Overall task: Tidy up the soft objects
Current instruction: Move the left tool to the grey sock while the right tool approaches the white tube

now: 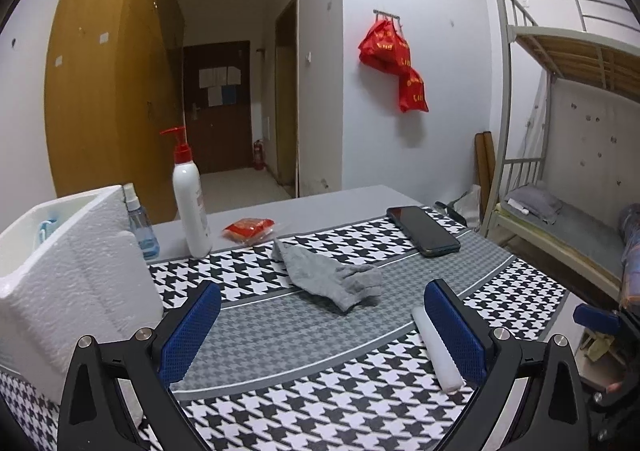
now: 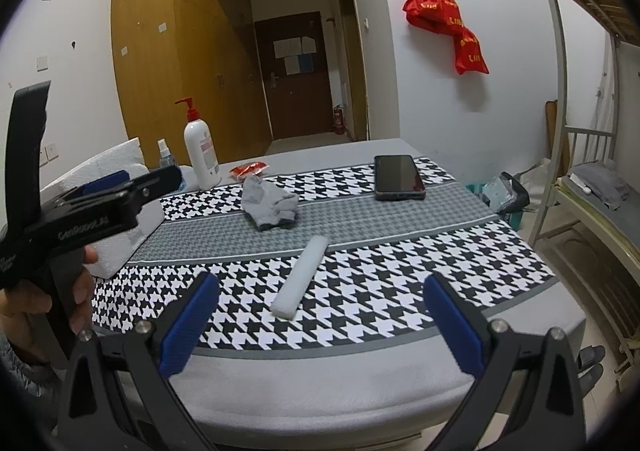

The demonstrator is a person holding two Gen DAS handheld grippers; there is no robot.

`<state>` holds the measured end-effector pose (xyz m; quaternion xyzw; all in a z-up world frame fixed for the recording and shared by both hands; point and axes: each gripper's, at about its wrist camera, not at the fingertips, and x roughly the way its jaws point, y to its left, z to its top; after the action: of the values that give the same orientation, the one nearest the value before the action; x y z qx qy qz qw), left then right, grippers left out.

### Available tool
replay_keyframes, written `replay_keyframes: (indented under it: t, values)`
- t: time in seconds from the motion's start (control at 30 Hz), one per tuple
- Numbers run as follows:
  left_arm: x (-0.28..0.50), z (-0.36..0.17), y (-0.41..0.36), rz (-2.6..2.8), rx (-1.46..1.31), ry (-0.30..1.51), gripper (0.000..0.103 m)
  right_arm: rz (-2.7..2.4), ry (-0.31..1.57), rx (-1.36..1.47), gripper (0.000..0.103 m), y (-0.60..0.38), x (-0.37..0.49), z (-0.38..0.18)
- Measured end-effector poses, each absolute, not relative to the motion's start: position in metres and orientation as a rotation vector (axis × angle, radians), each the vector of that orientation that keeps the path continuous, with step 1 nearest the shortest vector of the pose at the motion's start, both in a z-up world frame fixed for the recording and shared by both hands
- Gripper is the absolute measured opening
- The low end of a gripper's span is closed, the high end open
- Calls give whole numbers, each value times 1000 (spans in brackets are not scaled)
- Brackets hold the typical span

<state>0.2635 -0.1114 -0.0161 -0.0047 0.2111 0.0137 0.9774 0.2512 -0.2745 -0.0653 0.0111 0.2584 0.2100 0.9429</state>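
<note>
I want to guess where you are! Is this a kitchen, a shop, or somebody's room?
Most likely a dorm-style bedroom. A metal bunk bed stands at the right, tall wooden wardrobes line the left wall, and a hallway leads to a door with a fire extinguisher beside it.

A matt knitted grey glove and a smooth white foam stick lie on the woven houndstooth cloth, near a glossy black phone and a grainy white styrofoam box.
</note>
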Motion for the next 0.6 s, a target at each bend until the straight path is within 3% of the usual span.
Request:
replay_keyframes:
  t: [0.6]
  values:
    - [319, -24, -116, 0, 2, 548, 102, 457, 576, -21, 103, -266, 277, -69]
